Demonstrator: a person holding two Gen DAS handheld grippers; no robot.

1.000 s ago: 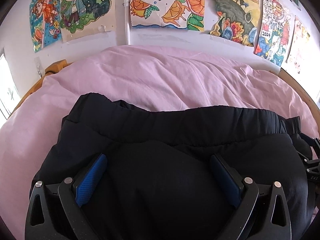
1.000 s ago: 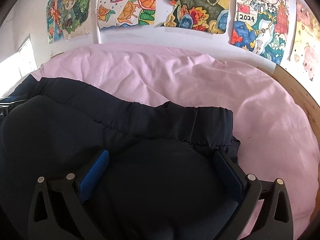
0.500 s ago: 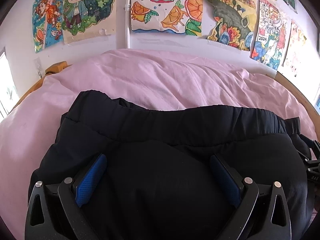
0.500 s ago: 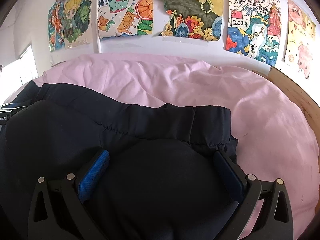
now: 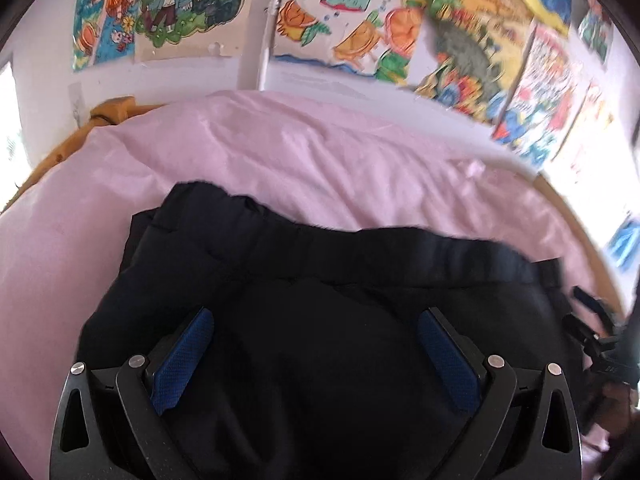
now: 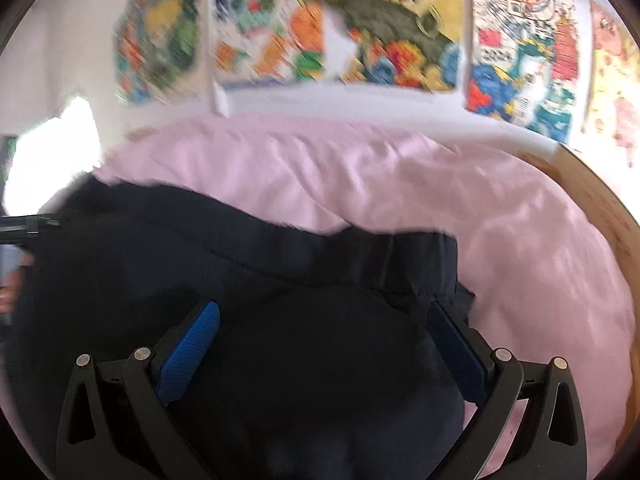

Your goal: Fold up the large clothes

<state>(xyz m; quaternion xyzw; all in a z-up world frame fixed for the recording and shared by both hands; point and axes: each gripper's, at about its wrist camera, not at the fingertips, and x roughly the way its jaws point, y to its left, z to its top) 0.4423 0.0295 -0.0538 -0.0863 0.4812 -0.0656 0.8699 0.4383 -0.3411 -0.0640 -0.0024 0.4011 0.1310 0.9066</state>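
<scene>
The pink bedspread (image 5: 320, 160) fills the scene; the dark folded trousers (image 5: 340, 300) lie on its near part, waistband far; the left gripper (image 5: 316, 352) and right gripper (image 6: 324, 344) gape wide, gripping nothing; pulling away carelessly could snag a fold.

The trousers (image 5: 320, 300) are lying folded on the bed (image 5: 280, 160), black and puffy, the gathered elastic waistband (image 5: 400, 248) running across the far edge. In the right wrist view they (image 6: 280, 320) are looking blurred, the waistband end (image 6: 420, 260) reaching toward the right.
</scene>
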